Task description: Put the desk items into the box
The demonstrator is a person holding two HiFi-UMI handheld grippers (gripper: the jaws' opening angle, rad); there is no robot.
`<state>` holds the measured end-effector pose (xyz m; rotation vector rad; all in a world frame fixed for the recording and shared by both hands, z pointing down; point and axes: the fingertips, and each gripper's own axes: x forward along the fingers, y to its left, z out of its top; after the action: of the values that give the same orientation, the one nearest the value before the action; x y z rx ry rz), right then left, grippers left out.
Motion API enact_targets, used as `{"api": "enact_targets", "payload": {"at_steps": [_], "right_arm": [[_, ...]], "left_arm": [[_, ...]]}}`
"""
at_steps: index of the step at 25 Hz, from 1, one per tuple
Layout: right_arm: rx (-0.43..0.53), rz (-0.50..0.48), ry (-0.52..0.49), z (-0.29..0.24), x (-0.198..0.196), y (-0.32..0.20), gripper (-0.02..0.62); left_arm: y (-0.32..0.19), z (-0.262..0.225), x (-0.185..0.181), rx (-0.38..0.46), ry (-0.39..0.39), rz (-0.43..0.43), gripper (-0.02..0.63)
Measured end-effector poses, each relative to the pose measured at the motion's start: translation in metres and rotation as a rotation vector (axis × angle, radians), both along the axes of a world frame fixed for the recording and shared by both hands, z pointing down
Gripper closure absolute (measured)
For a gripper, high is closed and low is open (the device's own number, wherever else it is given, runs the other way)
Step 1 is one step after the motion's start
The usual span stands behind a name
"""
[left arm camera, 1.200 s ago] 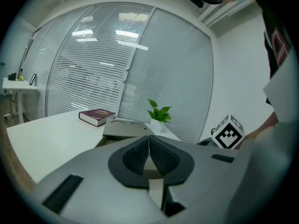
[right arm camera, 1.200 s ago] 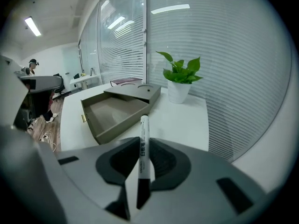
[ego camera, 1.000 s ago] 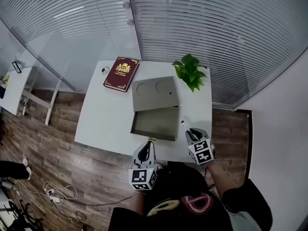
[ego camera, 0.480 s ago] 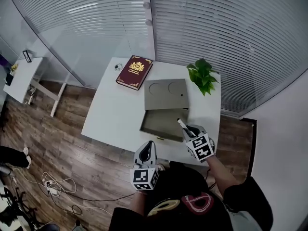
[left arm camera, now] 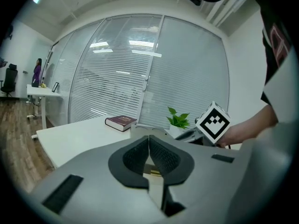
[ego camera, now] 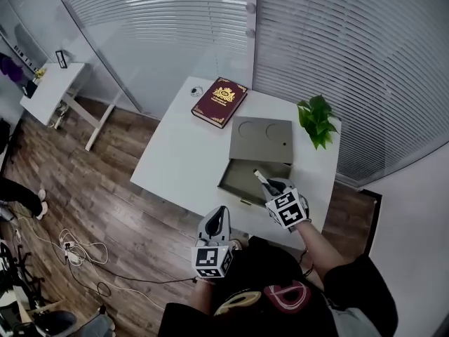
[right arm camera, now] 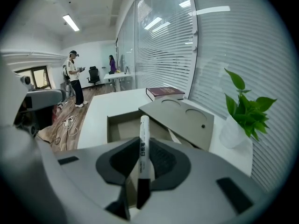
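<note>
- The right gripper (right arm camera: 142, 155) clamps a white marker pen (right arm camera: 144, 136) by its lower barrel. The pen points forward past the jaws over the open grey box (right arm camera: 117, 125), a hold that looks meant to let it drop straight in.
- The box's lid (right arm camera: 187, 118) lies folded back just beyond the jaws, keeping the cavity open.
- The left gripper (left arm camera: 149, 155), jaws pressed together on nothing, hangs off the near edge of the white desk (ego camera: 179, 163), apparently waiting its turn.
- A maroon book (ego camera: 219, 102) and a potted plant (ego camera: 317, 120) sit farther ahead, outside the box.
- A second earlier the pen stood right of the box; it has since come in over the near right corner.
</note>
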<state>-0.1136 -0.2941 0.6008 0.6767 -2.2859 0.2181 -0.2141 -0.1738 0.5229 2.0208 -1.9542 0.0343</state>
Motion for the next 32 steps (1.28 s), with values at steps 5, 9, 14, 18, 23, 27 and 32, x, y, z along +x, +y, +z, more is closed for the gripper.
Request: {"api": "enact_targets", "payload": {"at_steps": [5, 9, 14, 18, 23, 27, 32], "right_arm": [[-0.019, -0.032, 0.021, 0.009, -0.017, -0.007, 0.523], [-0.047, -0.045, 0.048, 0.019, -0.026, -0.014, 0.523], [-0.07, -0.066, 0.081, 0.032, -0.036, -0.021, 0.523], [-0.09, -0.082, 0.105, 0.044, -0.042, -0.023, 0.523], [-0.116, -0.099, 0.126, 0.056, -0.05, -0.022, 0.523], [-0.118, -0.132, 0.142, 0.061, -0.059, -0.02, 0.523], [-0.134, -0.133, 0.162, 0.065, -0.063, -0.021, 0.522]], "left_arm": [[0.007, 0.001, -0.011, -0.015, -0.01, -0.043, 0.586], [0.01, 0.002, -0.019, -0.021, -0.009, -0.076, 0.586], [0.011, 0.004, -0.026, -0.032, -0.006, -0.104, 0.586], [0.014, 0.008, -0.03, -0.045, 0.002, -0.127, 0.586], [0.017, 0.012, -0.034, -0.059, 0.014, -0.154, 0.586], [0.022, 0.015, -0.039, -0.071, 0.016, -0.178, 0.586], [0.022, 0.016, -0.04, -0.08, 0.025, -0.198, 0.586]]}}
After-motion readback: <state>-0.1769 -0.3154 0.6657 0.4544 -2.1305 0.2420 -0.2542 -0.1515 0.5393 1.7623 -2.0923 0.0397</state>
